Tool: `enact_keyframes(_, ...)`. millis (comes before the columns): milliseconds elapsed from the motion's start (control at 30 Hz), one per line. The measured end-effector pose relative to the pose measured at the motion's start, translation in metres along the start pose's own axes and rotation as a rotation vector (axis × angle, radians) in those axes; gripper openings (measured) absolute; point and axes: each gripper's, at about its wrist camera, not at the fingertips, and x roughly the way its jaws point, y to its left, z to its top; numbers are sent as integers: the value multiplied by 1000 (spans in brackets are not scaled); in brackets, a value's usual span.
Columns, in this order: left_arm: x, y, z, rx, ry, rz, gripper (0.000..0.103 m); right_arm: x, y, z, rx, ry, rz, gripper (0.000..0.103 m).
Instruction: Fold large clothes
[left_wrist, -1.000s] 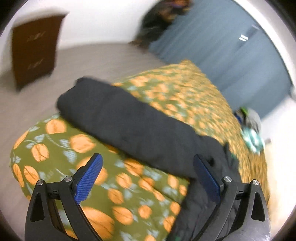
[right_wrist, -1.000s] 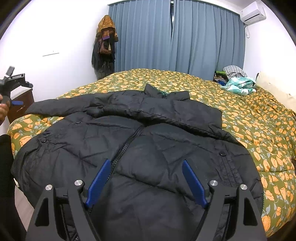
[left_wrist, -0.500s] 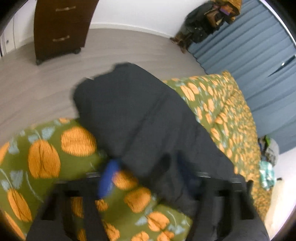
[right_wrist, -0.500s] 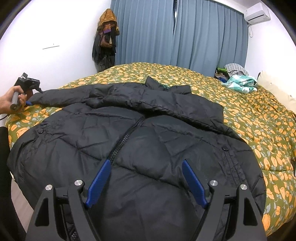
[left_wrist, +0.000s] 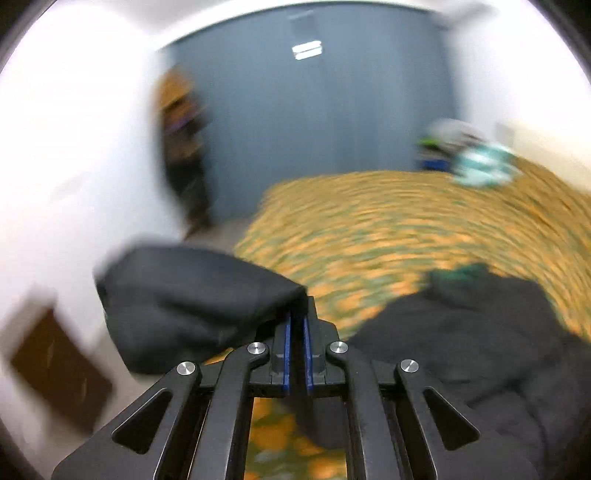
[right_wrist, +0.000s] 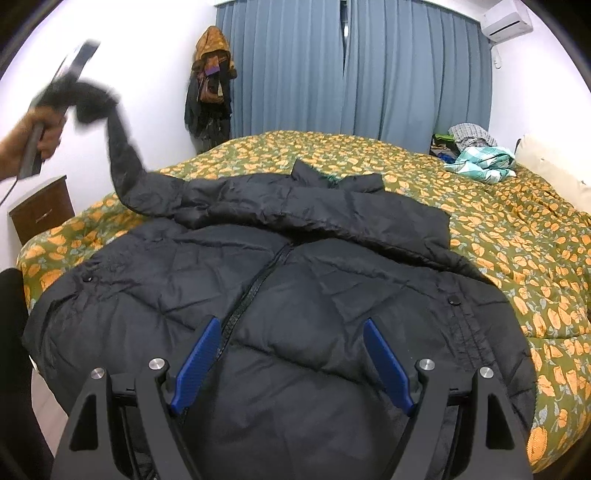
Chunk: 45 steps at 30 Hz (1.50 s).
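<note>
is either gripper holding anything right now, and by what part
The left gripper is shut on the black jacket's sleeve, near its cuff end, lifted off the bed. The right gripper is open, holding nothing.

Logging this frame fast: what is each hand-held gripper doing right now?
Left hand-held gripper: shut on the jacket sleeve, lifted.
Right hand-held gripper: open, holding nothing, above the jacket.

Black jacket (right_wrist: 295, 295) flat on bedspread (right_wrist: 498, 221) — sleeve (right_wrist: 122, 162) lifted by left gripper (right_wrist: 70, 92)
</note>
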Motion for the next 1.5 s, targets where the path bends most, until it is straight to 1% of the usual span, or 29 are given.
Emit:
enact_keyframes(33,-6,-29,6,62,-18,-54,4,-1,-2,1,8,-5,-5,81)
enact_keyframes(67,-5,-46,10,99,-26,-89,4,-2,-4,1,16,-9,-10,81)
enact_keyframes(100,-9,-80,10,160,-38,-152,4,-3,-7,2,26,-11,-15,81)
enact_keyframes(200,-8,-148,-3,259,-27,-266,4,-6,-17,2,59,-19,-35,81)
enact_keyframes(267,0,-181,-14,288,13,-316,4,-10,-24,2,82,-26,-48,81)
enact_keyframes(300,9,-201,-27,294,55,-346,4,-11,-29,2,95,-28,-56,81)
enact_keyframes(367,24,-228,-46,315,131,-364,5,-12,-38,2,126,-31,-72,81)
enact_keyframes(433,33,-249,-70,335,212,-371,14,-13,-48,2,159,-31,-86,81)
enact_keyframes(467,36,-254,-81,342,252,-380,15,-13,-53,2,174,-30,-94,81)
enact_keyframes(500,41,-260,-91,353,290,-373,25,-13,-59,1,195,-28,-105,81)
enact_keyframes(533,40,-261,-98,358,311,-351,43,-13,-64,0,210,-26,-116,81)
enact_keyframes(567,35,-260,-106,349,318,-348,53,-14,-70,0,225,-27,-127,81)
enact_keyframes(600,26,-250,-112,325,313,-358,72,-15,-74,0,236,-28,-136,81)
enact_keyframes(633,17,-241,-115,300,305,-366,84,-16,-82,-1,263,-28,-147,81)
enact_keyframes(667,7,-227,-119,264,300,-374,87,-16,-89,-1,288,-23,-147,81)
enact_keyframes(767,-7,-190,-130,164,327,-386,88,-7,-110,6,386,9,-102,81)
enact_keyframes(800,-9,-176,-133,130,333,-380,88,-2,-119,12,433,12,-65,82)
enact_keyframes(867,-15,-151,-138,62,337,-364,88,16,-135,28,527,25,32,91)
enact_keyframes(967,-22,-126,-147,-23,338,-336,88,60,-149,56,650,78,152,92)
enact_keyframes(1033,-25,-112,-153,-75,341,-319,89,95,-149,73,653,133,206,93)
enact_keyframes(1100,-23,-105,-159,-101,352,-298,89,129,-137,84,609,227,183,92)
enact_keyframes(1133,-23,-99,-163,-117,362,-282,89,141,-130,89,578,272,183,68)
enact_keyframes(1167,-22,-93,-166,-134,371,-271,89,146,-123,96,540,301,148,20)
enact_keyframes(1200,-20,-87,-168,-153,375,-266,89,143,-119,108,509,290,114,17)
enact_keyframes(1233,-21,-81,-169,-168,378,-263,89,136,-117,124,492,238,113,15)
enact_keyframes(1300,-19,-73,-172,-195,386,-257,89,118,-118,159,433,120,88,14)
enact_keyframes(1367,-15,-68,-170,-215,392,-256,89,106,-131,185,422,32,62,14)
enact_keyframes(1433,-10,-68,-163,-220,385,-256,89,103,-153,195,460,-7,39,14)
enact_keyframes(1500,-8,-68,-160,-211,373,-254,89,106,-170,187,466,-9,-11,14)
